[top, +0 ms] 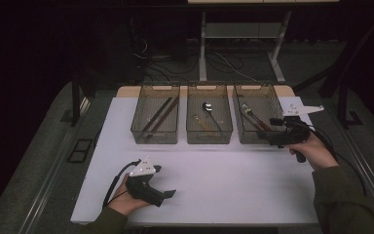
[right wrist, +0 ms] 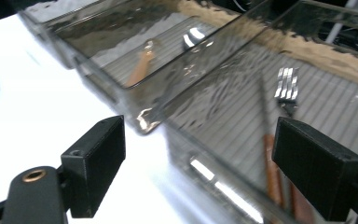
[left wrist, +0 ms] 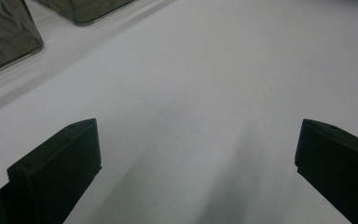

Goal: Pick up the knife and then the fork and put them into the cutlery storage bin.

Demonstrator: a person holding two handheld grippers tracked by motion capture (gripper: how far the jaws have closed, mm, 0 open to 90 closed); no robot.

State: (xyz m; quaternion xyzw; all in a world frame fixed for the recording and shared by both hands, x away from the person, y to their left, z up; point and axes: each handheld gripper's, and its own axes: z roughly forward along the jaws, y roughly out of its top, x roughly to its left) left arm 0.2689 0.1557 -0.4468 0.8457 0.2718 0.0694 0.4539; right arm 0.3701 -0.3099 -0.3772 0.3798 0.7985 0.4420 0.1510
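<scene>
White table (top: 214,180): right hand-held gripper (top: 274,130) open beside fork bin (top: 257,139).

Dim room, grey floor (top: 39,161), cables (top: 224,61)

3 bins (top: 209,137) in row at table (top: 214,185) rear; fork (top: 251,116) in right bin.

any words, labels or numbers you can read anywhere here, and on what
None can be read.
The three smoky bins, the cutlery in them such as the fork, the white table and both hand-held grippers, left and right, carry no legible text, label or number in any view.
</scene>
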